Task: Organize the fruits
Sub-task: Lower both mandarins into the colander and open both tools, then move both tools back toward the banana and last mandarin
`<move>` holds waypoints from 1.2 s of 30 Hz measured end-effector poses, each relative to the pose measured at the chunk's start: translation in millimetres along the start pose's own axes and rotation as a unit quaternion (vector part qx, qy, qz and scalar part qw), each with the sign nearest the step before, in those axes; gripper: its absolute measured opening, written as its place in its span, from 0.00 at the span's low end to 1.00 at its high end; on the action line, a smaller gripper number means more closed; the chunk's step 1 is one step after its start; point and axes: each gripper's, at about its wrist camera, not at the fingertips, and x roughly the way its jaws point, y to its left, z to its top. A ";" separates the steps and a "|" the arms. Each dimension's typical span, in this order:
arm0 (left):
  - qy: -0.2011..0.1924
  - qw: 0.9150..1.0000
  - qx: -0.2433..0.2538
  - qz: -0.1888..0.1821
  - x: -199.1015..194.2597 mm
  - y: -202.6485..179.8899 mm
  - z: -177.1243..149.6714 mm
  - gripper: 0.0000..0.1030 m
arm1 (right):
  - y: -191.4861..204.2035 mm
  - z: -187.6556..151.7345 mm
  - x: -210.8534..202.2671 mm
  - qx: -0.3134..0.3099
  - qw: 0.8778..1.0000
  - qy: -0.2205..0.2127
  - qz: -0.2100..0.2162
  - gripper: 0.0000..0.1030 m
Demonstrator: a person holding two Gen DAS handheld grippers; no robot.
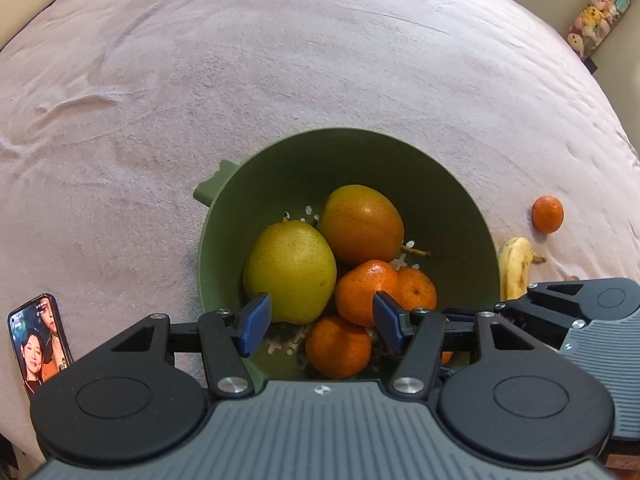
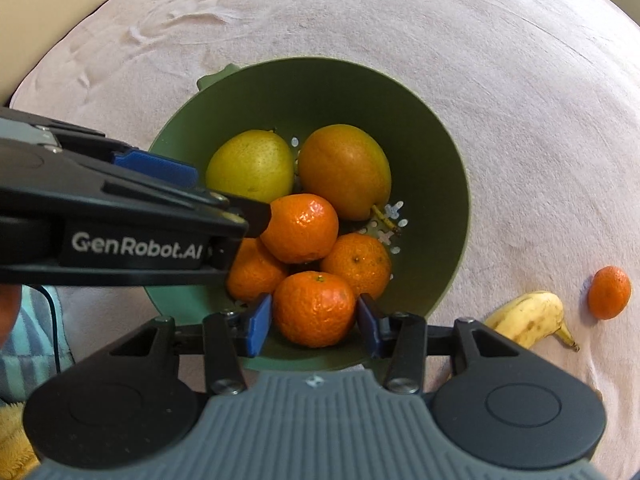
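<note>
The tangerine [image 2: 315,309] between my right gripper [image 2: 315,320] pads sits at the near side of the green colander [image 2: 448,184]; whether the pads press it or merely flank it I cannot tell. I judge it light, soft-skinned and prone to roll, so I'd hold its middle gently. My left gripper [image 1: 320,320] hangs wide and empty over the colander, while a banana [image 2: 532,318] and another tangerine [image 2: 609,292] lie outside on the pink blanket [image 2: 520,80].

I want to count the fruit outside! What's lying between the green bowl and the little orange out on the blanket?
A banana lies between the green bowl and the little orange. The right wrist view shows it best.
</note>
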 end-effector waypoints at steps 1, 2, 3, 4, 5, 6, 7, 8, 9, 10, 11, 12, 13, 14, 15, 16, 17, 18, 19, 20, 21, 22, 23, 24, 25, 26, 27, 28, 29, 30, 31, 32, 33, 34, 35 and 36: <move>0.000 1.000 0.002 0.000 0.3 -0.5 -0.4 0.66 | -0.4 0.0 -1.1 0.001 1.000 -0.003 0.000 0.44; 0.001 1.000 0.003 0.001 0.7 -0.8 -0.8 0.66 | -0.3 0.4 -2.1 0.003 1.000 -0.005 0.000 0.44; 0.002 1.000 0.004 0.001 1.3 -1.0 -1.1 0.66 | -0.6 0.3 -4.1 0.004 1.000 -0.008 -0.001 0.47; 0.002 1.000 0.004 0.002 1.6 -1.0 -1.6 0.66 | -0.9 0.0 -7.0 0.004 1.000 -0.012 -0.002 0.54; 0.002 1.000 0.004 0.002 1.6 -1.1 -2.1 0.66 | -0.9 -0.4 -10.7 0.004 1.000 -0.019 -0.005 0.56; 0.001 1.000 0.004 0.003 1.2 -1.7 -2.2 0.66 | -1.0 -1.1 -15.1 0.004 1.000 -0.026 -0.007 0.56; -0.002 1.000 0.004 0.002 0.3 -2.0 -2.6 0.66 | -1.3 -1.8 -19.5 0.003 0.999 -0.032 -0.009 0.56; -0.005 1.000 0.005 0.001 -0.6 -2.8 -2.6 0.66 | -1.5 -2.7 -23.9 0.002 0.999 -0.037 -0.012 0.56; -0.009 1.000 0.006 -0.002 -1.4 -3.5 -2.8 0.66 | -1.7 -4.1 -28.7 0.001 0.999 -0.043 -0.016 0.56; -0.013 1.000 0.007 -0.005 -2.4 -4.1 -3.2 0.66 | -2.1 -6.1 -33.8 -0.001 0.998 -0.051 -0.020 0.57; -0.016 1.000 0.009 -0.008 -3.3 -5.1 -3.9 0.66 | -2.5 -8.5 -39.0 -0.002 0.998 -0.060 -0.024 0.57; -0.020 1.000 0.012 -0.010 -4.3 -6.3 -4.9 0.66 | -2.9 -11.6 -44.1 -0.002 0.997 -0.069 -0.030 0.58; -0.024 1.000 0.016 -0.011 -5.6 -8.2 -5.9 0.66 | -3.2 -14.8 -49.5 -0.002 0.996 -0.081 -0.037 0.61; -0.030 0.999 0.019 -0.012 -6.9 -10.0 -7.1 0.66 | -4.1 -18.4 -54.2 -0.003 0.995 -0.093 -0.045 0.62; -0.035 0.999 0.023 -0.012 -8.2 -12.4 -8.3 0.66 | -3.9 -22.6 -59.6 -0.003 0.993 -0.104 -0.053 0.63; -0.040 0.999 0.027 -0.012 -9.5 -14.5 -9.7 0.66 | -4.1 -26.9 -64.4 -0.004 0.991 -0.115 -0.062 0.63; -0.044 0.998 0.030 -0.012 -10.7 -16.5 -10.4 0.66 | -4.3 -30.8 -69.0 -0.005 0.989 -0.126 -0.071 0.63; -0.048 0.998 0.033 -0.013 -11.7 -18.5 -11.1 0.66 | -4.2 -35.5 -73.2 -0.006 0.987 -0.135 -0.080 0.66; -0.052 0.998 0.035 -0.013 -12.7 -20.8 -11.8 0.66 | -3.9 -40.8 -77.2 -0.007 0.985 -0.145 -0.090 0.66; -0.056 0.998 0.038 -0.015 -13.7 -23.5 -11.9 0.66 | -3.5 -46.4 -81.1 -0.007 0.983 -0.156 -0.100 0.66; -0.061 0.997 0.042 -0.016 -15.0 -26.3 -12.7 0.66 | -3.7 -52.1 -85.0 -0.007 0.980 -0.165 -0.108 0.66; -0.066 0.997 0.046 -0.018 -16.3 -29.5 -13.5 0.66 | -4.2 -57.7 -89.1 -0.005 0.978 -0.174 -0.115 0.67; -0.071 0.996 0.052 -0.020 -17.8 -33.3 -15.1 0.66 | -5.7 -64.2 -92.9 -0.002 0.976 -0.182 -0.122 0.67; -0.077 0.995 0.060 -0.022 -19.4 -37.8 -17.0 0.66 | -7.1 -70.3 -95.9 0.002 0.973 -0.190 -0.129 0.67; -0.082 0.994 0.069 -0.024 -21.2 -43.1 -18.9 0.66 | -8.5 -76.4 -98.9 0.007 0.971 -0.197 -0.134 0.67; -0.088 0.993 0.079 -0.027 -23.1 -48.5 -21.1 0.66 | -10.9 -82.3 -101.6 0.013 0.969 -0.203 -0.141 0.67; -0.093 0.991 0.090 -0.030 -25.0 -54.0 -23.5 0.66 | -14.1 -88.3 -104.6 0.021 0.967 -0.207 -0.147 0.69; -0.097 0.990 0.101 -0.034 -26.6 -59.5 -25.9 0.66 | -17.1 -93.4 -106.5 0.029 0.965 -0.211 -0.153 0.71; -0.103 0.988 0.112 -0.038 -28.3 -64.8 -28.8 0.66 | -20.4 -99.2 -108.7 0.038 0.963 -0.215 -0.158 0.71; -0.108 0.986 0.123 -0.042 -30.0 -69.7 -31.7 0.66 | -23.8 -105.0 -111.2 0.048 0.961 -0.218 -0.162 0.71; -0.113 0.984 0.132 -0.045 -31.5 -74.1 -34.2 0.66 | -27.2 -109.6 -111.8 0.057 0.959 -0.221 -0.167 0.71; -0.118 0.982 0.141 -0.048 -33.0 -78.6 -36.5 0.66 | -31.2 -115.2 -113.2 0.066 0.957 -0.224 -0.172 0.71; -0.123 0.980 0.148 -0.051 -34.6 -82.8 -38.8 0.66 | -35.6 -119.4 -113.2 0.073 0.956 -0.225 -0.176 0.71; -0.129 0.978 0.155 -0.054 -36.3 -87.2 -40.8 0.66 | -39.8 -125.0 -114.6 0.081 0.954 -0.226 -0.180 0.72; -0.134 0.976 0.162 -0.058 -37.9 -91.3 -42.7 0.66 | -43.8 -130.5 -115.7 0.088 0.952 -0.228 -0.183 0.72; -0.140 0.974 0.169 -0.063 -39.9 -95.8 -44.7 0.66 | -47.3 -134.6 -115.9 0.096 0.951 -0.229 -0.186 0.73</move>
